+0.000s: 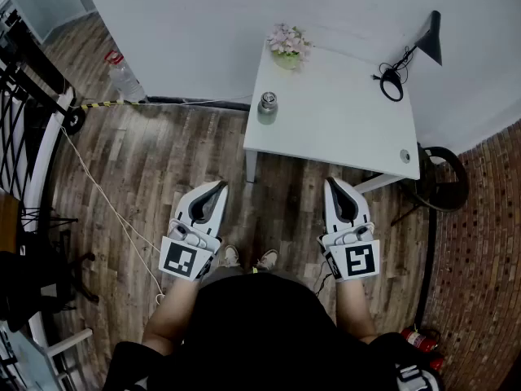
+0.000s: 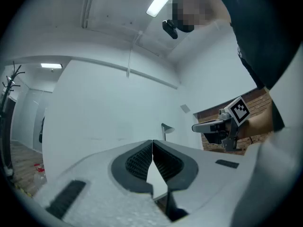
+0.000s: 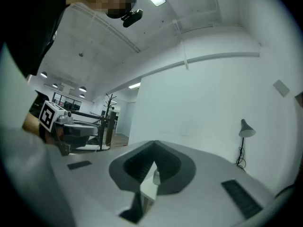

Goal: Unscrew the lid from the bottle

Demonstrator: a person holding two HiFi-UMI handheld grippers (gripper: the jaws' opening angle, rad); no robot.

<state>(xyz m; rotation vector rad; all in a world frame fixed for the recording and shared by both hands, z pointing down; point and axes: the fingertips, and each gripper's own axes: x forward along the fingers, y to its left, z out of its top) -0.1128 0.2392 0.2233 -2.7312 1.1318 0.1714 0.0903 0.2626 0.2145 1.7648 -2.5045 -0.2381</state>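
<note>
head view: bottle [image 1: 267, 107] upright at the table's [image 1: 342, 120] near-left corner, lid [image 1: 268, 98] on, untouched | left gripper view: left gripper [image 2: 152, 144] closed, empty | right gripper view: right gripper [image 3: 154, 146] closed, empty | progress: unscrewing not begun; reach, grip and twist all remain

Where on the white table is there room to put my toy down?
The middle of the white table is bare, from the bottle at its left edge to the small round cap near the right front corner. The back is busier: flowers in the left back corner, a black cord loop on the right.
</note>
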